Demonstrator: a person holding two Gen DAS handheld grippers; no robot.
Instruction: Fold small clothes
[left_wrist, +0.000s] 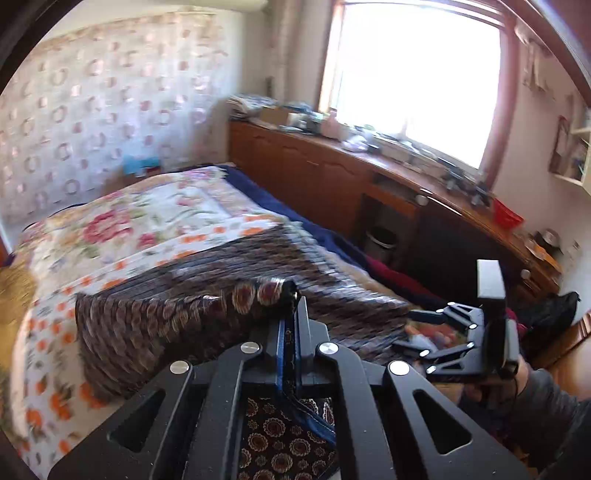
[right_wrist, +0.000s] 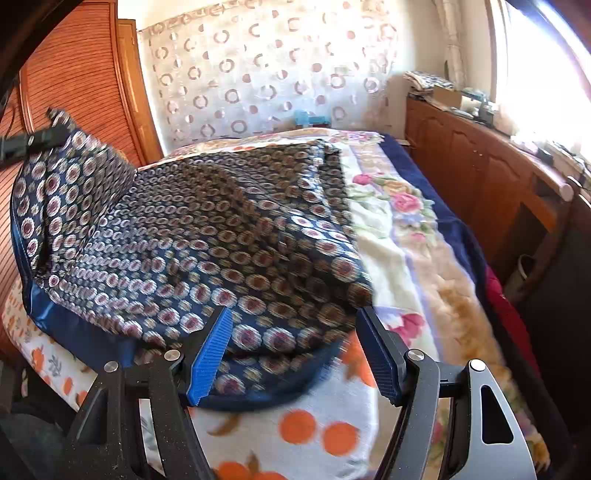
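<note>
Dark patterned garment (right_wrist: 207, 236), navy with rows of round medallions and a plain blue border, spread over the bed (right_wrist: 402, 258) on top of a white blanket printed with oranges (right_wrist: 317, 432) and a floral blanket (right_wrist: 391, 206). One corner of the garment lifted off the bed at the side nearest the wooden wardrobe (right_wrist: 81, 74), raised above the rest of the cloth and pinched there by the left gripper (left_wrist: 293, 295). Left fingers (left_wrist: 303, 325) pressed together, clamped on that blue-edged hem, cloth hanging down under the gripper's frame. Right gripper (right_wrist: 295, 354) low over the garment's near edge, its blue-padded fingers (right_wrist: 210, 354) well apart, cloth lying in the gap between them but not pressed; whether the tips touch the fabric cannot be told. From the left wrist view, right gripper (left_wrist: 417, 332) beside the garment on the side toward the long wooden cabinet (left_wrist: 332, 173), held by a hand (left_wrist: 524, 373) in a dark sleeve. Bright window (left_wrist: 417, 74) above the cabinet, cluttered top below it. Circle-patterned curtain (right_wrist: 266, 74) beyond the far end of the bed. Much of the scene blurred.
</note>
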